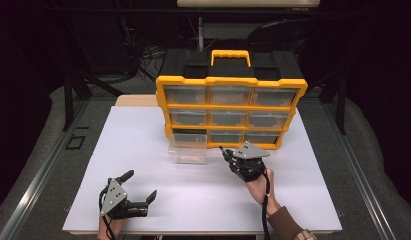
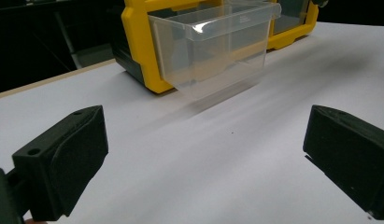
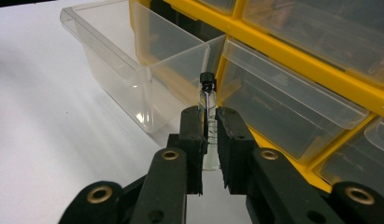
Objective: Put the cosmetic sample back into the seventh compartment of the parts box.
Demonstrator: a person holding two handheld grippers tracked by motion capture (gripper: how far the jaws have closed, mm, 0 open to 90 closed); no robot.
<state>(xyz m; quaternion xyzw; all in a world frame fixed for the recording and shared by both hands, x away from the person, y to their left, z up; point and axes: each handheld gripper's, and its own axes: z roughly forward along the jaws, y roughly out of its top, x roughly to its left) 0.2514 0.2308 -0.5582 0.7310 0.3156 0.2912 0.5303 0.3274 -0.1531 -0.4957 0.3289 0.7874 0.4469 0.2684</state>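
A yellow and black organiser (image 1: 231, 107) with clear drawers stands upright at the back of the white table (image 1: 143, 150). Its bottom left drawer (image 1: 187, 149) is pulled out, clear and open-topped (image 3: 133, 60) (image 2: 213, 46). My right gripper (image 1: 227, 155) (image 3: 208, 135) is shut on a small glass vial (image 3: 208, 100) with a black cap, held upright just right of the drawer. My left gripper (image 1: 141, 186) (image 2: 203, 154) rests open near the table's front left, nothing between its fingers (image 2: 63, 158).
The organiser's other drawers (image 3: 292, 116) are closed. A yellow carry handle (image 1: 231, 54) tops it. The table's front edge lies just below my left gripper. Dark floor and metal rails (image 1: 38, 175) flank the table.
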